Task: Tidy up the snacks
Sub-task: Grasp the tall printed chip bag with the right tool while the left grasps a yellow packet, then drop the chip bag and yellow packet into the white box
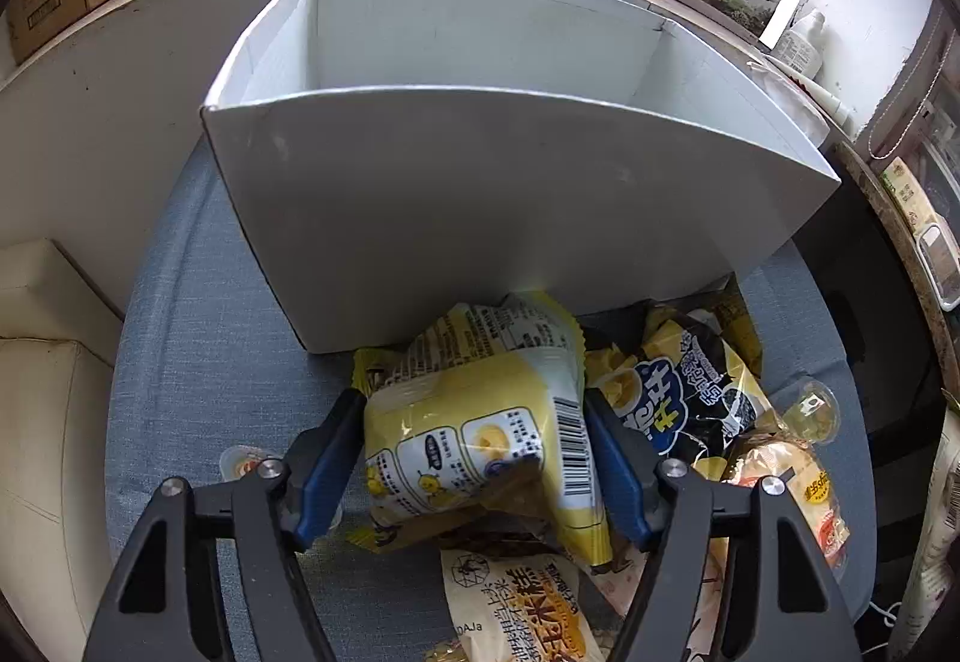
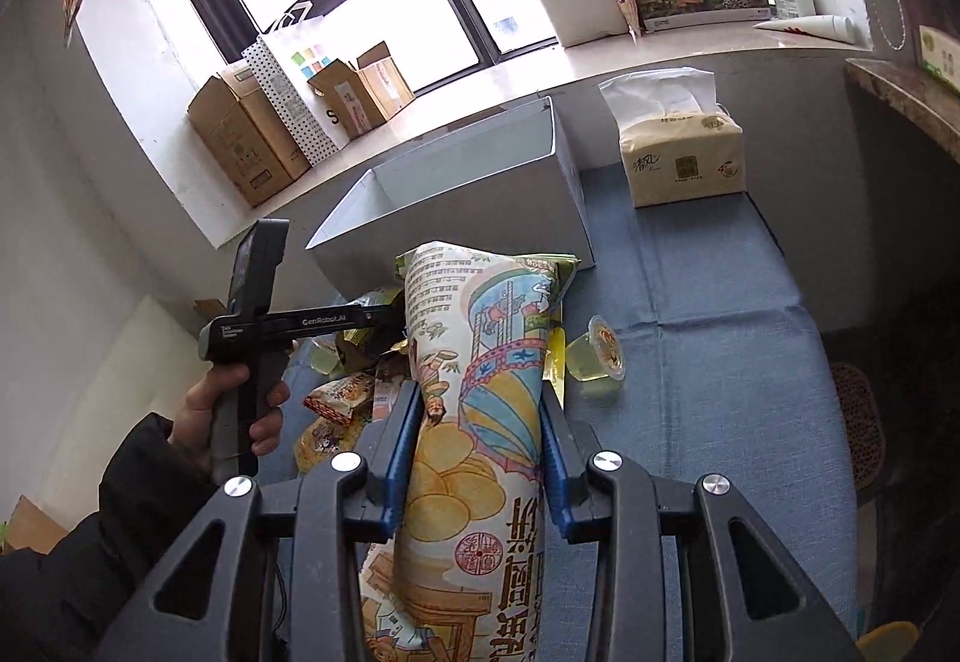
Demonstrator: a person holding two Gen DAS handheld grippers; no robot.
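The left gripper [image 1: 474, 458] was clamped on a yellow-and-white crinkled plastic snack packet [image 1: 480, 422], lifted off the snack pile near the front wall of the open white cardboard box [image 1: 480, 194], probably ready to go over its rim. The right gripper [image 2: 477, 443] pinched a tall illustrated pillow-shaped crisp bag [image 2: 480, 362] upright above the blue cloth-covered table [image 2: 720, 362], likely for the same box.

Both wrist views face forward — sharing white box [image 1: 516, 194].
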